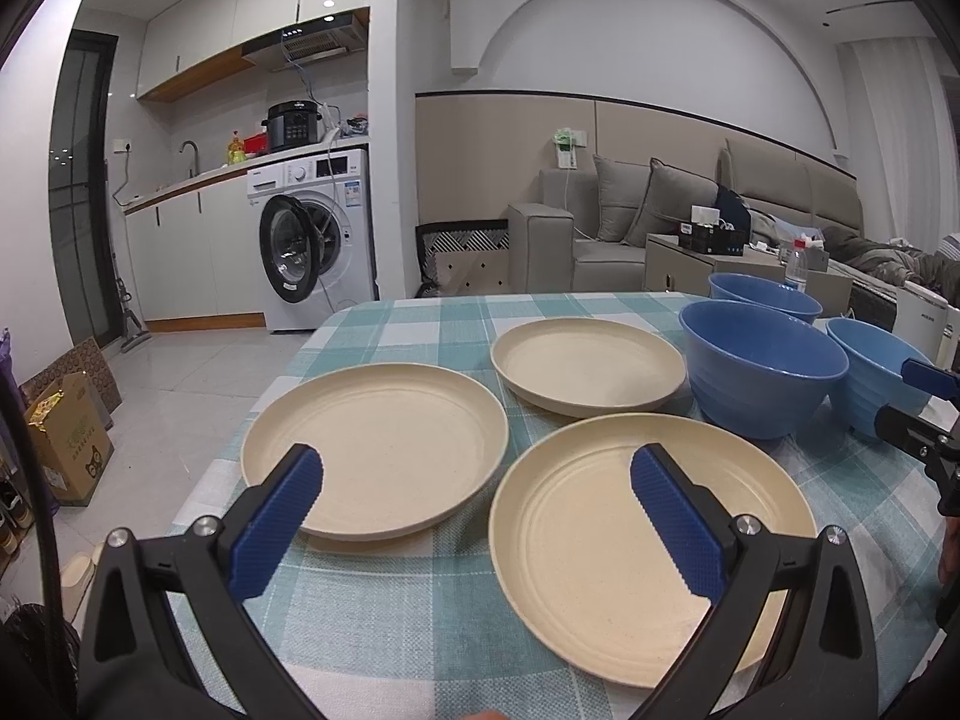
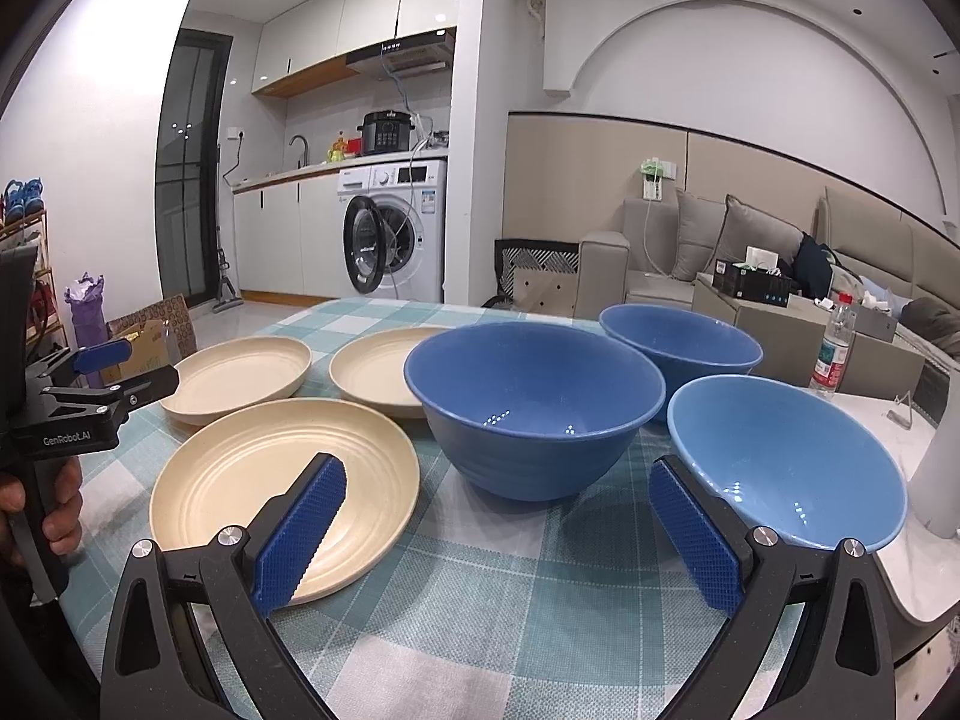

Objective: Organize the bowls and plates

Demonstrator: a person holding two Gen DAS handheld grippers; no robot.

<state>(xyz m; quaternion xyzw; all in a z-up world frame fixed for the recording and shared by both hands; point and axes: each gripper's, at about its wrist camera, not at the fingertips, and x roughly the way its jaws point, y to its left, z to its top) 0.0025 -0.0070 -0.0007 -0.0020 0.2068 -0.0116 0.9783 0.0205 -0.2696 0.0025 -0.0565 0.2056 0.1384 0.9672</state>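
Three cream plates lie on the checked tablecloth: a left plate (image 1: 375, 447), a far plate (image 1: 588, 366) and a near plate (image 1: 600, 546). Three blue bowls stand to their right: a dark middle bowl (image 2: 534, 402), a far bowl (image 2: 681, 342) and a lighter near-right bowl (image 2: 786, 462). My left gripper (image 1: 477, 477) is open and empty, hovering over the gap between the left and near plates. My right gripper (image 2: 498, 480) is open and empty, just before the middle bowl, between the near plate (image 2: 282, 486) and the lighter bowl.
The checked tablecloth (image 1: 420, 618) covers the table, whose left edge drops to a tiled floor. A water bottle (image 2: 831, 348) and a white stand (image 2: 942, 468) are at the right. A washing machine (image 1: 318, 234) and a sofa (image 1: 630, 222) are beyond.
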